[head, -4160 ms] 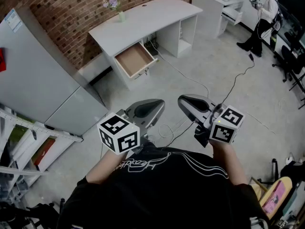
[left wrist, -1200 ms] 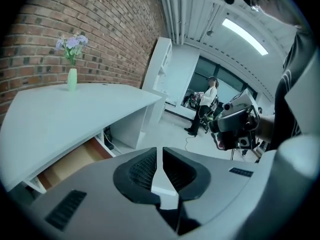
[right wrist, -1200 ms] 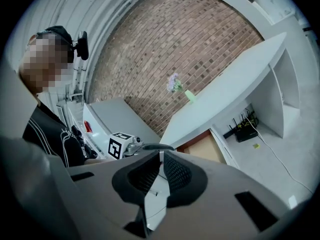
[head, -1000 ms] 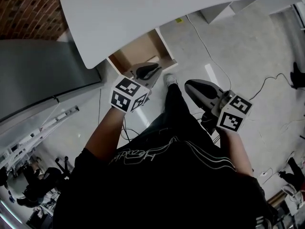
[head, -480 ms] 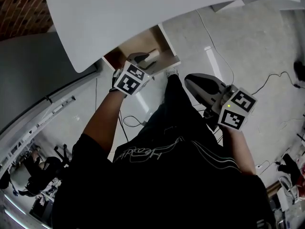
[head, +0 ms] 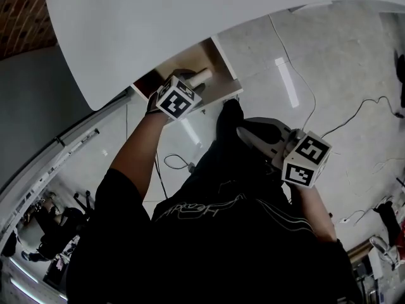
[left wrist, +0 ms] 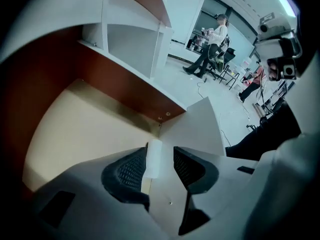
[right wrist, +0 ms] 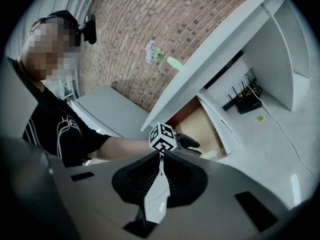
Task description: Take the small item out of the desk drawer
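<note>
The desk drawer (head: 223,94) stands pulled out under the white desk top (head: 190,18). My left gripper (head: 190,81) reaches into the drawer. A small white cylinder (head: 202,76) lies at its tips near the front corner. In the left gripper view the cylinder (left wrist: 153,159) stands between the jaws of the left gripper (left wrist: 161,153), beside the left pad, with a gap on the other side. These jaws are opening. My right gripper (head: 245,132) hangs by my body, away from the drawer, shut on nothing (right wrist: 161,154).
A grey cabinet (head: 31,106) stands left of the desk. Cables (head: 354,113) run over the floor on the right. A vase with flowers (right wrist: 160,56) sits on the desk, and a router (right wrist: 245,104) lies under it. A person (left wrist: 212,44) stands far off.
I have come up to the desk from across the room. Over the last second my left gripper has gone forward into the drawer. My right gripper has stayed near my body.
</note>
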Demonstrator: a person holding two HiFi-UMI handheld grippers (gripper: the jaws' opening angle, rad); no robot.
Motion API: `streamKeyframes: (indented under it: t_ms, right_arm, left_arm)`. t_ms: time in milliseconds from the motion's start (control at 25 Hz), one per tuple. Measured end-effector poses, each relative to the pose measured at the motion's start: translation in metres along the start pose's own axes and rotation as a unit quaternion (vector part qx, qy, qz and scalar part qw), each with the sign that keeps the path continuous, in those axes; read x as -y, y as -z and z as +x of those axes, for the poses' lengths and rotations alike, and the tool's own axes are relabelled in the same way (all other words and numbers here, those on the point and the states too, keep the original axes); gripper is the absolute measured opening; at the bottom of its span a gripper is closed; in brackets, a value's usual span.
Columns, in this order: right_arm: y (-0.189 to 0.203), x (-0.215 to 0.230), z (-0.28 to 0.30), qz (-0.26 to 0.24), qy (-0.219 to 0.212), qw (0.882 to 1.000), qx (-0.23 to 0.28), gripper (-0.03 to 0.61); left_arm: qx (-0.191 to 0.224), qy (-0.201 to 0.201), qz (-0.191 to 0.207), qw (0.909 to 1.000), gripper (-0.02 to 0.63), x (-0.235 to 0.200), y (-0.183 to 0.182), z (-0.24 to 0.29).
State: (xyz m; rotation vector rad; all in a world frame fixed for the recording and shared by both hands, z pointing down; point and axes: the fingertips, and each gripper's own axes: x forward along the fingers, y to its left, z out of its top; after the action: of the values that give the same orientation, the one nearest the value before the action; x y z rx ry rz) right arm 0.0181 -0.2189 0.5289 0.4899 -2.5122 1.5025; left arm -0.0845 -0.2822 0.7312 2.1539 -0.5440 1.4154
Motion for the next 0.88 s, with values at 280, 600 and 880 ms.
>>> streamKeyframes:
  t_ms: [280,600,880]
  right_arm:
    - [0.013,0.017,0.007,0.018,-0.009,1.0,-0.008,0.055]
    - [0.025,0.03,0.005,0.033,-0.014,0.999,-0.014,0.055]
    - [0.026,0.034,0.007,0.039,-0.021,0.999,-0.012,0.055]
  left_arm:
    - [-0.045,0.007,0.022,0.9987,0.179,-0.006,0.018,0.04]
    - [-0.057,0.008,0.007,0.9983,0.181,-0.013,0.019,0.061]
    - [-0.074,0.005,0.024,0.997,0.17,-0.019,0.024,0.073]
